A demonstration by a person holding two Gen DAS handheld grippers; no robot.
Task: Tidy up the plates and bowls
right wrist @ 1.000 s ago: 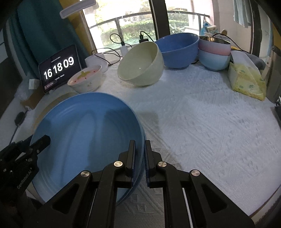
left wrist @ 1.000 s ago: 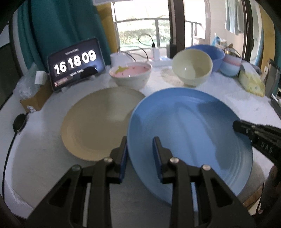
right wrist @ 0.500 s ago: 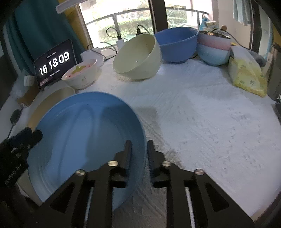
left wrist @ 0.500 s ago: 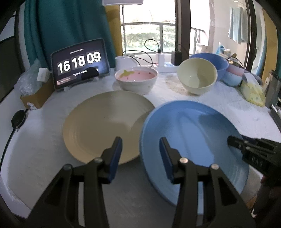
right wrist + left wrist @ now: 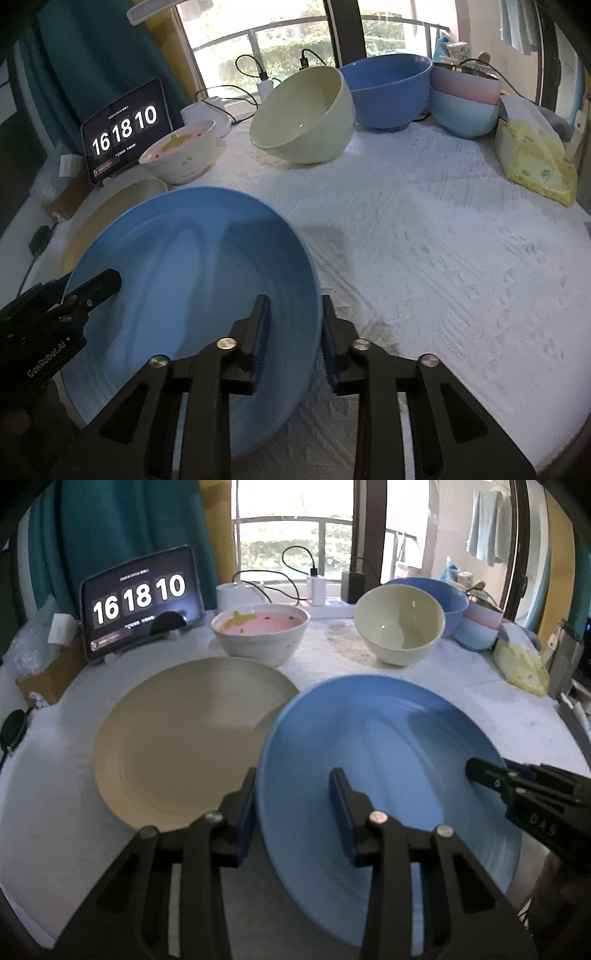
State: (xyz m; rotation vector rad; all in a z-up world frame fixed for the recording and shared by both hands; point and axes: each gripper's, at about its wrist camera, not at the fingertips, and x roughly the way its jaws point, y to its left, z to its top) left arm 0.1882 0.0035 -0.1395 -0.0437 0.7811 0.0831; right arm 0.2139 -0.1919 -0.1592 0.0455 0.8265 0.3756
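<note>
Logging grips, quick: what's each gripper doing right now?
Left gripper: open, straddling the blue plate rim.
Right gripper: open, straddling the plate's opposite rim.

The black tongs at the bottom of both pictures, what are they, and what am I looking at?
No robot: a person holds a two-fingered gripper in each hand, each with a wide-angle camera looking along its fingers. One picture is from the left gripper, the other from the right gripper. Both straddle the rim of the blue plate, jaws open, neither clamping it. Beside it lies a beige plate; behind stand a pink-lined bowl, a cream bowl, a blue bowl and a clock tablet.
</note>
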